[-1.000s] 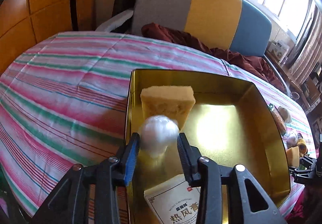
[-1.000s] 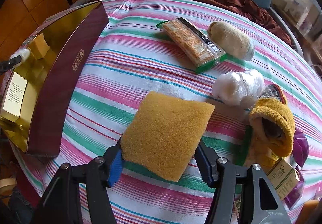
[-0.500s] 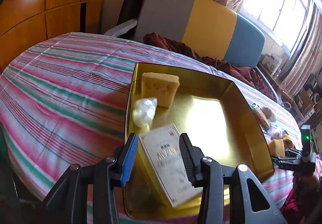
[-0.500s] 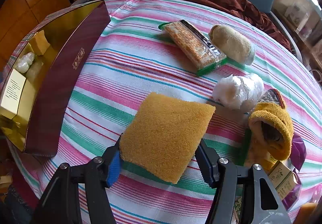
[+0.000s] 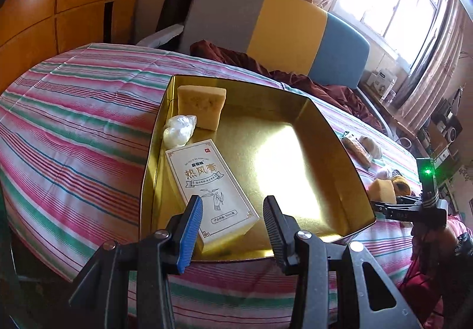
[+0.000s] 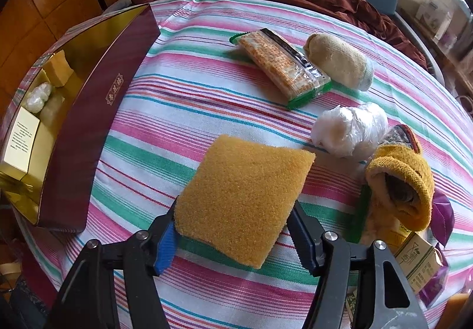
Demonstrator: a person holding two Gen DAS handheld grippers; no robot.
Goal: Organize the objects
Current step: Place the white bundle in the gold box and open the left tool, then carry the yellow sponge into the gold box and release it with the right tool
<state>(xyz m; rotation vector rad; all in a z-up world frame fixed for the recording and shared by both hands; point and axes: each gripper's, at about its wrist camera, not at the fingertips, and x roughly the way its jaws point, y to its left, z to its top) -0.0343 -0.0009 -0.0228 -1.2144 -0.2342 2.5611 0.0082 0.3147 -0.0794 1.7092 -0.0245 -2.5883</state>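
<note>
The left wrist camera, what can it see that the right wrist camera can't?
Only the left wrist view shows the window, the printed front of the white box and the open left claw. Only the right shows the cracker packet, plastic bag and yellow sock. Both show the gold tray and the orange sponge in the right claw.

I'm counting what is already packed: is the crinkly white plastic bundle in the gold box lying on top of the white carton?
No, the white plastic bundle sits on the gold box floor between the white carton and the sponge block.
</note>
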